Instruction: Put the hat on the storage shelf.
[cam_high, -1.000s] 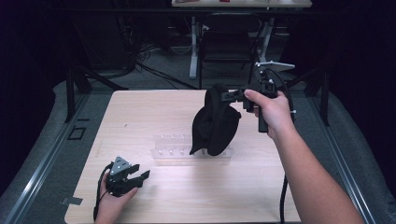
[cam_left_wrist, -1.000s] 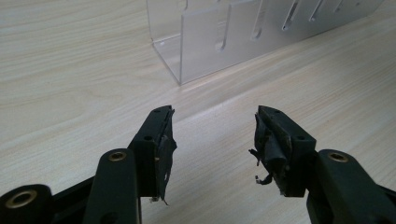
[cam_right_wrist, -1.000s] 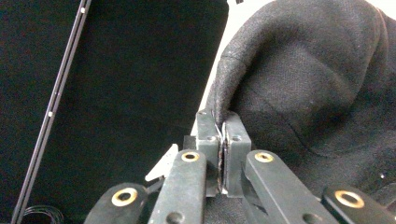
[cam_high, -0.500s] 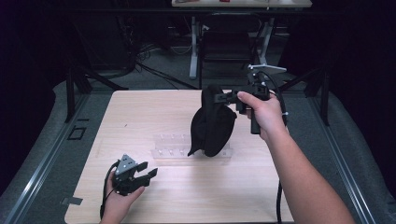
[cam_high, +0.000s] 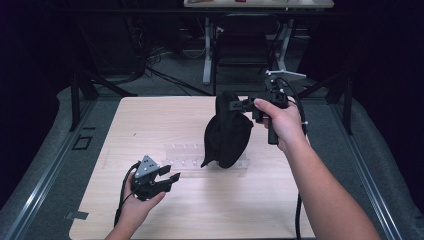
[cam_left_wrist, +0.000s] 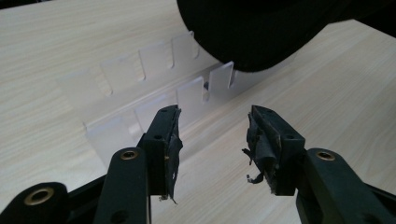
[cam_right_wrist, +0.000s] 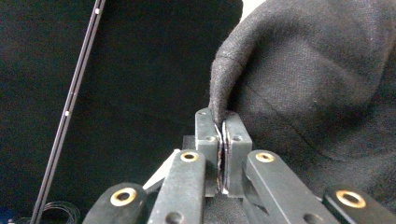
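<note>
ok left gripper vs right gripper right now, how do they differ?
The left gripper is open and empty; the right gripper is shut on the black cloth. The left sits low by the clear plastic rack; the right is raised, the cloth hanging from it. Both are hand-held, with two black jaws.

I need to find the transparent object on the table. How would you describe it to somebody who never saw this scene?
Start from the light wooden table and find the black fabric bag hanging from the right gripper. Directly beneath its bottom lies a clear plastic rack, flat on the wood. It is see-through with a row of slotted tabs along each long side, whereas the bag is dark and opaque.
</note>
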